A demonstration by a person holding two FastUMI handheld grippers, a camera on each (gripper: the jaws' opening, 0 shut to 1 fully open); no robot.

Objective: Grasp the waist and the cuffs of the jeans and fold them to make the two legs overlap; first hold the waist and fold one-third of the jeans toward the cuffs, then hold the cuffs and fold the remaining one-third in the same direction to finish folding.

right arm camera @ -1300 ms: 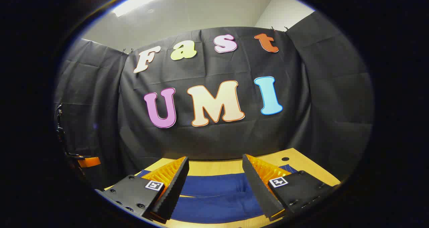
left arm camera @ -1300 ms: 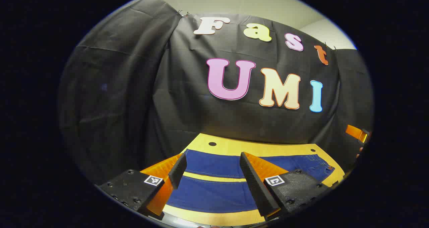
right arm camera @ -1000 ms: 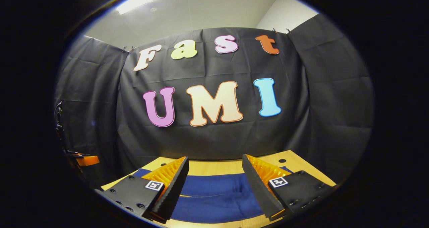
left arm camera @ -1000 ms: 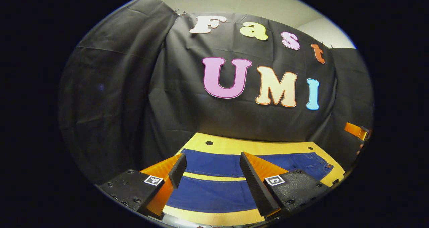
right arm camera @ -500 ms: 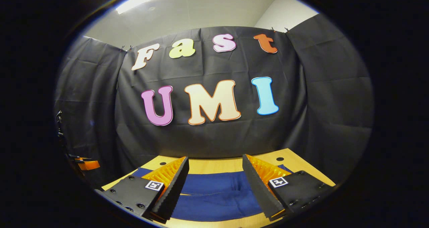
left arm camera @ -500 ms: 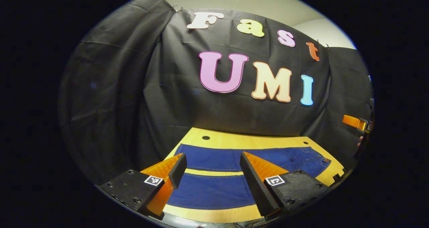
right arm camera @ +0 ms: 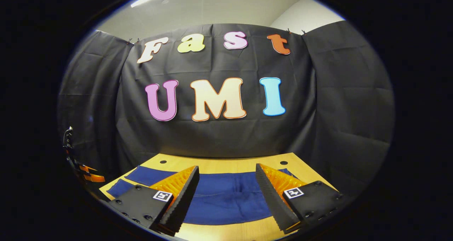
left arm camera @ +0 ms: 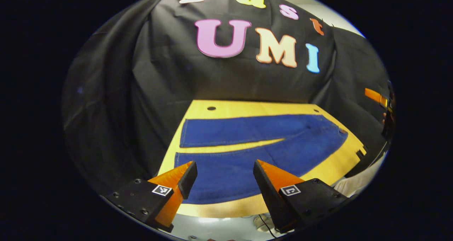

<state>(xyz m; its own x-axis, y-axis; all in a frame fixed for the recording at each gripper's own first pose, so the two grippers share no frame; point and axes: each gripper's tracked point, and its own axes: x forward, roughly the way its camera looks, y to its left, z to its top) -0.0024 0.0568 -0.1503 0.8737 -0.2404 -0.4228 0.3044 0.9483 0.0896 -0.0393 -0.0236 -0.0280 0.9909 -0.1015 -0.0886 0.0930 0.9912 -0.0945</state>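
Note:
Blue jeans lie flat on a yellow wooden table, legs spread apart toward the left with the cuffs there and the waist at the right. My left gripper hangs open above the near leg, close to its cuff, holding nothing. In the right gripper view the jeans stretch across the table. My right gripper stands open above them with nothing between its fingers.
Black cloth walls the table at the back and both sides. The table has small round holes near its far corners. The right gripper appears at the left gripper view's right edge. The table's near edge drops to a pale floor.
The left gripper has risen and tilted downward, so the whole jeans now show. The right gripper has shifted slightly, revealing more table and both legs at the left. Both stayed open.

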